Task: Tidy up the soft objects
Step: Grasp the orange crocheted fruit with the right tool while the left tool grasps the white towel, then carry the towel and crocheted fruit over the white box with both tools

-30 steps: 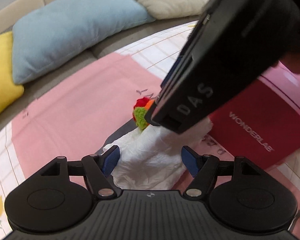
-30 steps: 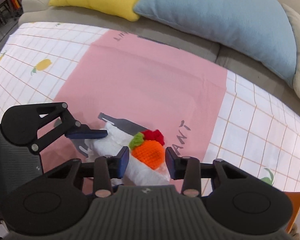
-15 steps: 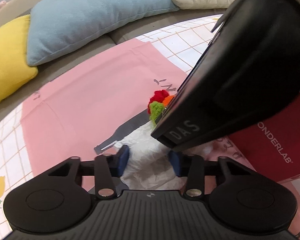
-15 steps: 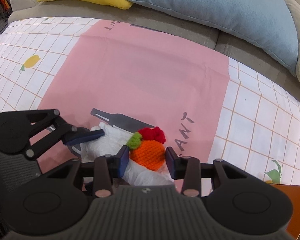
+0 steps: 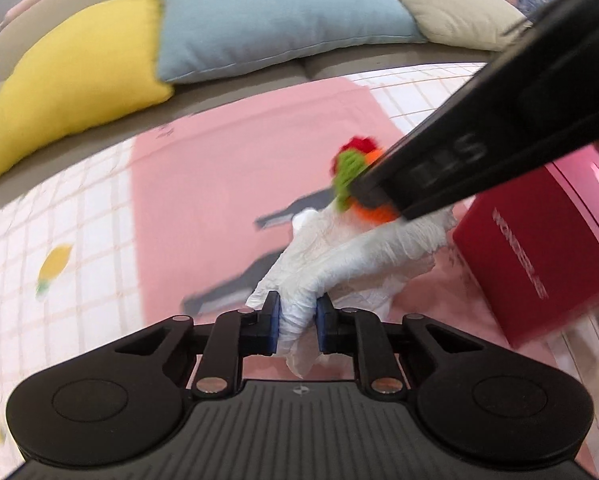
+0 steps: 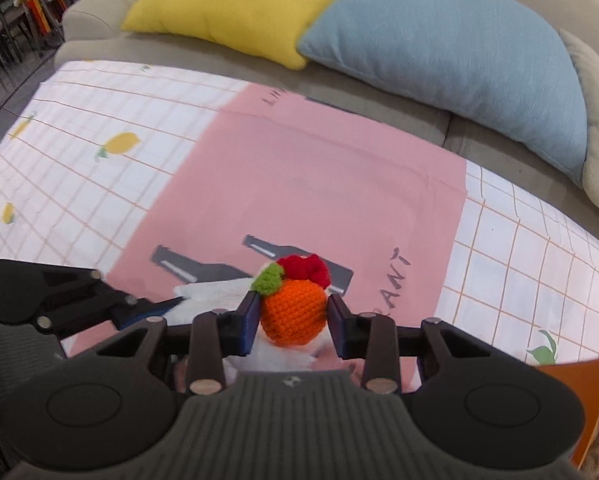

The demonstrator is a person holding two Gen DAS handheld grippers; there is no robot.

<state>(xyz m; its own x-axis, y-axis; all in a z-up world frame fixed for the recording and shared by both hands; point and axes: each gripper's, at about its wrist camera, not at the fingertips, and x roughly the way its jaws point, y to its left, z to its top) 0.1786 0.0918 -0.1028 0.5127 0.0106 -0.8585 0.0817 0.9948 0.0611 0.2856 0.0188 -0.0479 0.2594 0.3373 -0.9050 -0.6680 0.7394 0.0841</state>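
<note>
Left wrist view: the left gripper (image 5: 297,326) has just been closing its jaws, and the blue pads now pinch a bunched end of the white crumpled cloth (image 5: 351,256), which is stretched up over the pink mat (image 5: 227,168). The right gripper (image 6: 293,320) holds the orange crochet ball (image 6: 293,310), with its green and red tuft, between both pads, at the other end of the same cloth. A red box (image 5: 539,264) stands just beside, on the right. Yellow cushion (image 6: 243,4) and blue cushion (image 6: 455,52) lie behind on the sofa.
</note>
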